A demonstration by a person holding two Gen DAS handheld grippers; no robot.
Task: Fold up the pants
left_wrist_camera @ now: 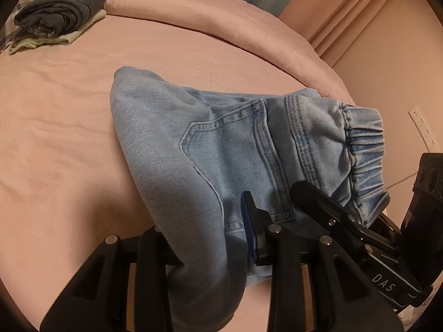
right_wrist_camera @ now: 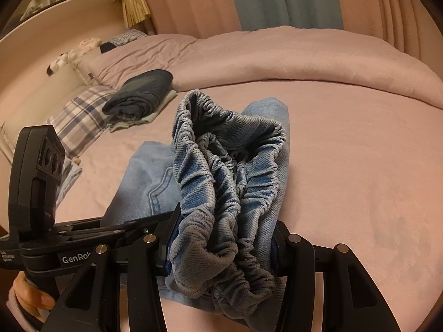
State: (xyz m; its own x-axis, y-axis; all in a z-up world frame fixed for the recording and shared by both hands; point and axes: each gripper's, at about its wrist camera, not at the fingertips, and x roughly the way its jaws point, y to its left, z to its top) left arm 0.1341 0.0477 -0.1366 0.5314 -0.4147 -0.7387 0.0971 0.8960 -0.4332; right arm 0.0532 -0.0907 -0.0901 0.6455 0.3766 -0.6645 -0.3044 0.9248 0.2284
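Observation:
Light blue denim pants with an elastic waistband hang over the pink bed, partly resting on it. My left gripper is shut on a fold of the denim near the back pocket; its blue pad presses the cloth and the other finger is hidden behind fabric. My right gripper is shut on the bunched waistband, which fills the space between its fingers. It also shows at the right of the left wrist view, the right gripper clamping the waistband edge. The left gripper reaches in from the left of the right wrist view.
A stack of folded clothes, dark on cream, lies near the head of the bed, also seen as the stack beside a plaid pillow. A rolled pink duvet runs along the far side. A hand holds the left tool.

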